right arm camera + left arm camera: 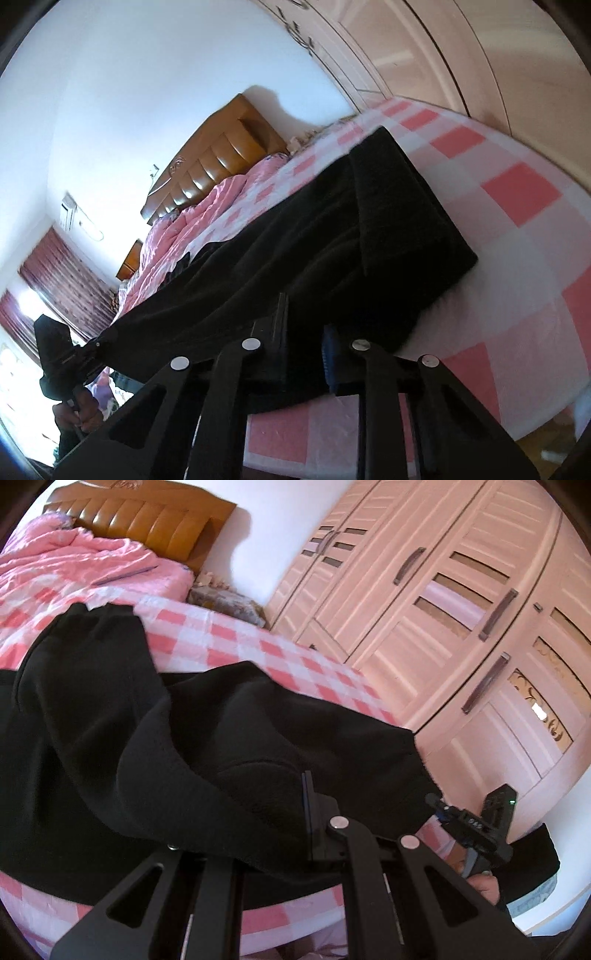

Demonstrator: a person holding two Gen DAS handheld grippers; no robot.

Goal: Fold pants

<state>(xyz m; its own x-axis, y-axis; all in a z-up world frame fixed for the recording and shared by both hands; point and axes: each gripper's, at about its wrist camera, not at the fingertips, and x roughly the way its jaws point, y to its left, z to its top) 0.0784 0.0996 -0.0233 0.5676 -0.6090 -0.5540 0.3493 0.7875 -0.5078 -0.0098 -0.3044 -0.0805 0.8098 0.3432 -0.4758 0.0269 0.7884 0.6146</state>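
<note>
Black pants [184, 746] drape across a pink checked bed [258, 646]; the left tongs [258, 812] pinch the fabric at lower centre. Pink wardrobe [461, 609] fills the right.

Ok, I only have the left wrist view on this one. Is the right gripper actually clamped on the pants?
Observer: Yes. In the right wrist view, the near edge of the black pants sits between the two fingers of the right gripper.
Operator: And the far end of the pants?
Observer: It lies flat on the checked sheet, with one layer doubled over on top.
Operator: Does my left gripper look clamped from there?
Observer: The left gripper meets the same near edge further along. The cloth runs taut to it, but its jaws are too small to see.
</note>
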